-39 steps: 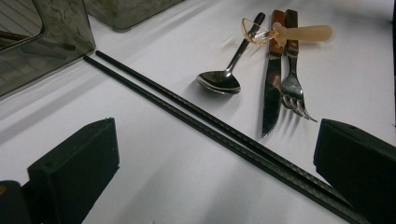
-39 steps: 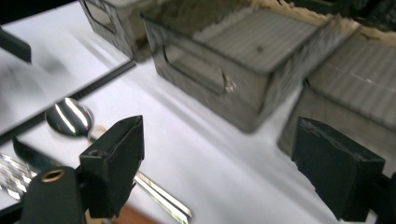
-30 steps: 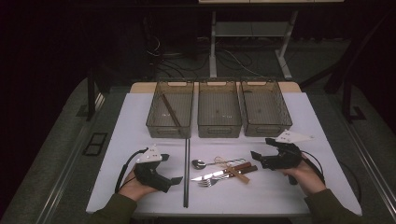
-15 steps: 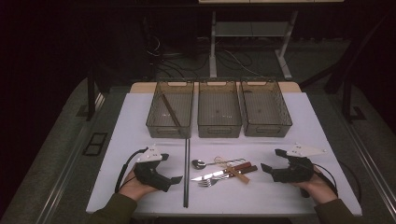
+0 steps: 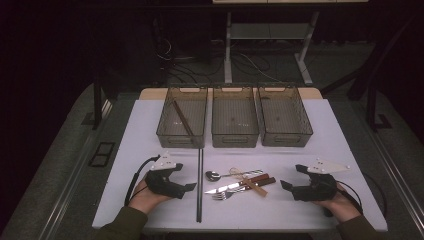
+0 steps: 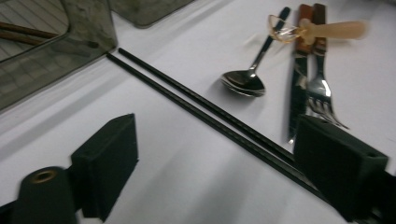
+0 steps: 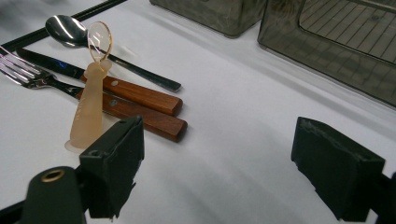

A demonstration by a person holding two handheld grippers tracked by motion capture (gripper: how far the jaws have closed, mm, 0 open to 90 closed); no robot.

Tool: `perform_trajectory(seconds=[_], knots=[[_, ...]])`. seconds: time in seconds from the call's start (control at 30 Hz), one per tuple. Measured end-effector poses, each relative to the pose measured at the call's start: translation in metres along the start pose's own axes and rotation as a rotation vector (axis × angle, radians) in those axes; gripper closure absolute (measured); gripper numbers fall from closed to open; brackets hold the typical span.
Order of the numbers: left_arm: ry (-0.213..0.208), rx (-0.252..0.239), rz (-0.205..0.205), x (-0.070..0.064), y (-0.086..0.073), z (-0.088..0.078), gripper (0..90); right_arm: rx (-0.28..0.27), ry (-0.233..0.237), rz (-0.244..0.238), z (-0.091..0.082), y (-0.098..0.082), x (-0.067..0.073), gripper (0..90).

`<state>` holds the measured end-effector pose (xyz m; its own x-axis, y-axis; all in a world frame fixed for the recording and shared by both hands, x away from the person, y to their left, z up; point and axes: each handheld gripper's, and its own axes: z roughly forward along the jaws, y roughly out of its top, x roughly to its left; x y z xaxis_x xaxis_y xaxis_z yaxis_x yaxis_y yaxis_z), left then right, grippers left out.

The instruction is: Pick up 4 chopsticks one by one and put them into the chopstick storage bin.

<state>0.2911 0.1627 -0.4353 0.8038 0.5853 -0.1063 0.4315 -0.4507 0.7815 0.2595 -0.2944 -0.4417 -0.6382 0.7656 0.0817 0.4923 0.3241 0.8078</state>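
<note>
Two black chopsticks (image 5: 199, 185) lie side by side on the white table (image 5: 325, 135), thin and straight, just right of the left gripper (image 5: 187, 181). Its jaws have just been closing a little yet stand wide, nothing between them. The right gripper (image 5: 291, 177) also gapes empty. Between both sit a shiny steel spoon (image 5: 214, 175), a knife (image 7: 130, 93) and fork (image 7: 93, 100) with wooden handles. The right gripper view reveals a translucent peach-coloured handle with a gold wire loop (image 7: 91, 93). Three smoky plastic bins (image 5: 235, 117) stand behind.

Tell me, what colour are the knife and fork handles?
Reddish-brown wood, on both the knife handle and the fork handle; the right gripper view shows them best.
</note>
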Motion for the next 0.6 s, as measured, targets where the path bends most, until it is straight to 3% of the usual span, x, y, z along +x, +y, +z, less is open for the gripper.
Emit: perform_trajectory(seconds=[0.23,0.33,0.4,0.6], knots=[[0.058,-0.013,-0.004,0.005,0.017,0.010,27.7,-0.007,-0.005,-0.003,0.000,0.001,0.000,17.3],[0.078,-0.013,-0.024,0.009,0.021,0.014,30.5,-0.005,-0.003,-0.002,0.000,0.000,0.000,17.3],[0.076,-0.014,-0.043,0.012,0.024,0.017,31.4,-0.009,-0.002,-0.002,0.000,0.001,0.000,17.3],[0.078,0.004,-0.040,0.015,0.034,0.032,34.9,-0.014,0.003,0.003,-0.001,0.001,0.000,17.3]])
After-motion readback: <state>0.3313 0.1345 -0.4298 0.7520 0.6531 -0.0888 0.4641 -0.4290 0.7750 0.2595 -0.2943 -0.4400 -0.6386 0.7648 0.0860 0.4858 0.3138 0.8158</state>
